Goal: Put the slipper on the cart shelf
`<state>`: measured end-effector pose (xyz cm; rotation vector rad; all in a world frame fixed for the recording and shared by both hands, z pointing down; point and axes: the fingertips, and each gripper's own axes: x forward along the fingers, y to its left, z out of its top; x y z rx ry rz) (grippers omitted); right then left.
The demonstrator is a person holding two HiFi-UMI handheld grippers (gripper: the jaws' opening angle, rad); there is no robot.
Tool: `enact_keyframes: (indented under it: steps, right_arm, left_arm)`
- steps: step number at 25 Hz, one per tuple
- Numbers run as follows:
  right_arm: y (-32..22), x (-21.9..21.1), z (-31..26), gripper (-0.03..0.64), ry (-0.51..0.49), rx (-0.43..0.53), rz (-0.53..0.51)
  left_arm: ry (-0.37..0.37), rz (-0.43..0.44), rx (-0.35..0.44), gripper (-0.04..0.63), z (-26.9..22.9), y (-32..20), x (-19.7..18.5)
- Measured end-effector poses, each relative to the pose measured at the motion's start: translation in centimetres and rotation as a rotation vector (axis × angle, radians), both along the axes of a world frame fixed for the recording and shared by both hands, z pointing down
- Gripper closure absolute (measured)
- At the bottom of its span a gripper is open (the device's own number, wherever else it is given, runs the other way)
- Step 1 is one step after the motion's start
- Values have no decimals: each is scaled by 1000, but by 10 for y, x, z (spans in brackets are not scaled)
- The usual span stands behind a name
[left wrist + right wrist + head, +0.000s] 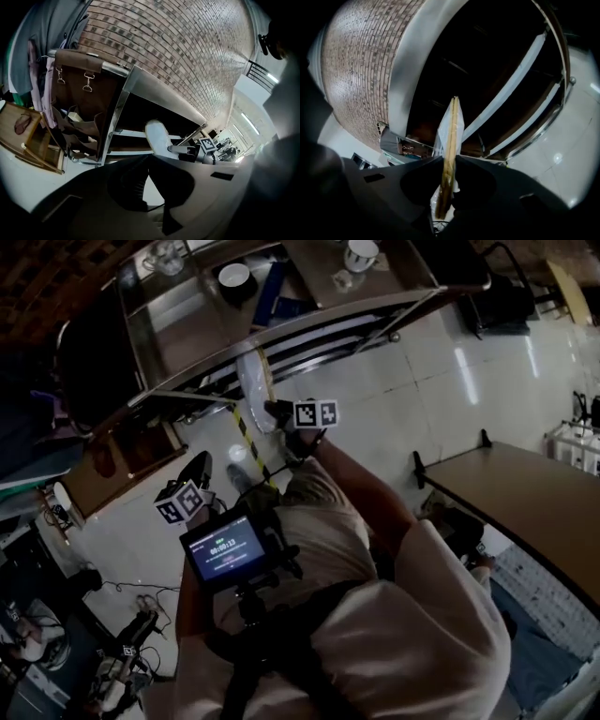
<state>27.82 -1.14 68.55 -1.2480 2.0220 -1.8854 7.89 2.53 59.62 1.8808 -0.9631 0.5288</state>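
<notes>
A white slipper [254,388] in a clear plastic wrap hangs just in front of the metal cart [309,320], level with its lower shelves. My right gripper [281,418] is shut on the slipper's near end. In the right gripper view the slipper [451,126] stands edge-on between the jaws, pointing into the dark shelf opening [487,75]. My left gripper [199,470] hangs lower left over the floor, shut and holding nothing. From the left gripper view I see the slipper [157,136], the right gripper [187,151] on it, and my left gripper [149,159] with its jaws together.
A bowl [233,276] and cups [359,253] stand on the cart's top. A brown bag [77,101] hangs on the cart's side, with a wooden crate [30,136] beside it. A wooden table [525,498] stands to the right. Cables [141,601] lie on the floor at lower left.
</notes>
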Motion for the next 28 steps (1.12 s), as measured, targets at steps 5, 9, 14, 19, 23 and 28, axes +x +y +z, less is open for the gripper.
enact_keyframes:
  steps: [5,9,14,19,23,28]
  right_arm:
    - [-35,-13,21,537,-20,-9,-11]
    - [-55,-25,36,537,-9,-22,-40]
    - [-72,-31,58,535,-7,-48,-38]
    - [-87,-33,72,534,-6,-48,-28]
    - [-101,-30,81,522,24,-54,-21]
    - [-118,-26,87,508,75,-43,4]
  left_arm:
    - [-42,12,1,595,13,-1,4]
    - [-51,13,-10,595,23,-5,17]
    - [-54,44,-21,595,30,-9,36]
    - [-60,57,-33,595,33,-9,41]
    - [-70,37,-47,595,35,-6,34]
    - [-84,9,-60,595,38,-1,21]
